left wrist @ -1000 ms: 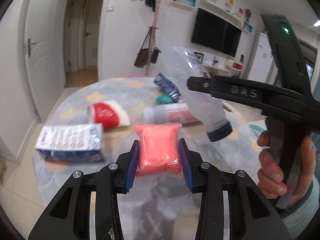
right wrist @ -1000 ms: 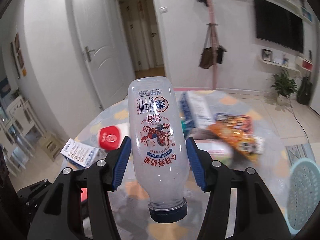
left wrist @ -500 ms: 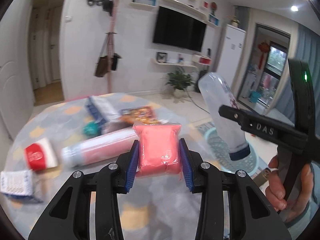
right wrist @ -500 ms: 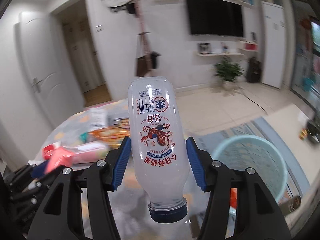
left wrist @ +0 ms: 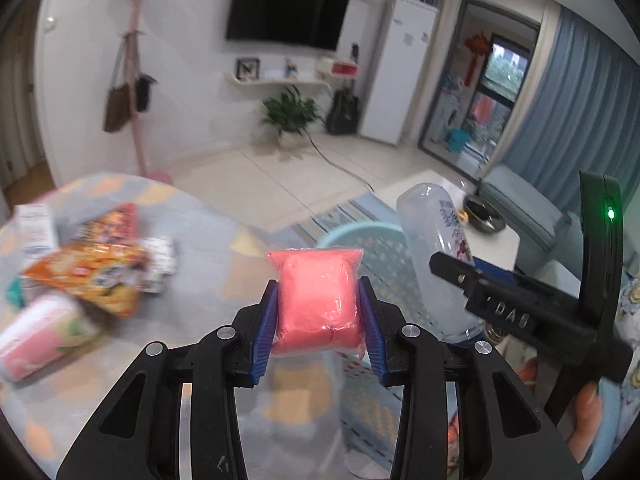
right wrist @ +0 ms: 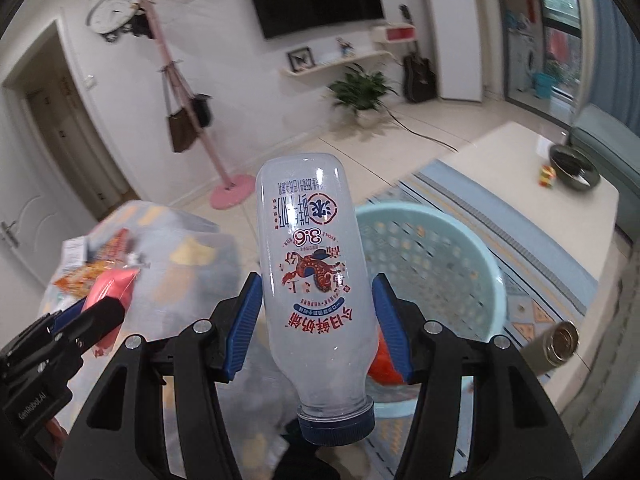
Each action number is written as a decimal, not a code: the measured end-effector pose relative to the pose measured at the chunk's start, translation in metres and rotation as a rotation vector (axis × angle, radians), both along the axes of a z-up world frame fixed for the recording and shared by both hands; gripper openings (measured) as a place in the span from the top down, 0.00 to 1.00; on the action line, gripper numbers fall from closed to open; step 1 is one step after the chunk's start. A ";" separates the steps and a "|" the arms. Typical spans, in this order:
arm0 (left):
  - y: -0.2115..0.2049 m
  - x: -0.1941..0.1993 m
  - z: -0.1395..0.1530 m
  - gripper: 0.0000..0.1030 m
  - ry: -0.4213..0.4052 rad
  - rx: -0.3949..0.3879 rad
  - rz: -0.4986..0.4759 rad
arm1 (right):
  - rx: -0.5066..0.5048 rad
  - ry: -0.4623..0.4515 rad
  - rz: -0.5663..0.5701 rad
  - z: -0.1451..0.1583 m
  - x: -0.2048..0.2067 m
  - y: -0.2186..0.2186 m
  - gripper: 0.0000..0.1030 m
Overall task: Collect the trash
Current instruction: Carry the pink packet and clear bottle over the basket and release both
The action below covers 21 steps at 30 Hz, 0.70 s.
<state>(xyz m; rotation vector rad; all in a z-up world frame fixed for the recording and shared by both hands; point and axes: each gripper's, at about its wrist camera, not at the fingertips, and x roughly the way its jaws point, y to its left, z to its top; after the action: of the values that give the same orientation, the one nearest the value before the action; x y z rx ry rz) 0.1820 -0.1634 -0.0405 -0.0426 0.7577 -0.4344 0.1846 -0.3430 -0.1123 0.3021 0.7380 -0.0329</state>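
In the left wrist view the left tool [left wrist: 319, 322] is clamped on a pink plastic packet [left wrist: 316, 300] at frame centre, above a patterned desk [left wrist: 208, 264]; snack wrappers [left wrist: 92, 276] lie at the left, a pale blue basket [left wrist: 360, 240] just behind.

In the right wrist view the right tool [right wrist: 318, 326] grips a clear milk bottle [right wrist: 316, 280], cap toward the camera, centre frame; the basket [right wrist: 460, 264] stands on the floor to its right.

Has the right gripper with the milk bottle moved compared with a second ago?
Yes. The right gripper, jaws shut on the milk bottle, has swung away from the white door and the cluttered table to the light blue basket.
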 end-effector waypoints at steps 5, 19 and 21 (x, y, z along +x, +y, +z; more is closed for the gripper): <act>-0.037 0.022 -0.024 0.64 0.068 0.034 -0.051 | -0.013 0.056 -0.065 -0.032 0.006 -0.019 0.49; -0.077 0.039 -0.041 0.41 0.109 0.056 -0.101 | 0.060 0.086 -0.145 -0.056 0.006 -0.060 0.48; -0.075 0.037 -0.038 0.36 0.097 0.041 -0.102 | 0.066 0.077 -0.142 -0.052 0.005 -0.060 0.48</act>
<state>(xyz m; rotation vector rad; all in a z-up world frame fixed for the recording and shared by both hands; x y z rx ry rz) 0.2187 -0.2381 -0.0783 0.0132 0.8671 -0.5162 0.1897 -0.4034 -0.1641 0.4179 0.7946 -0.1555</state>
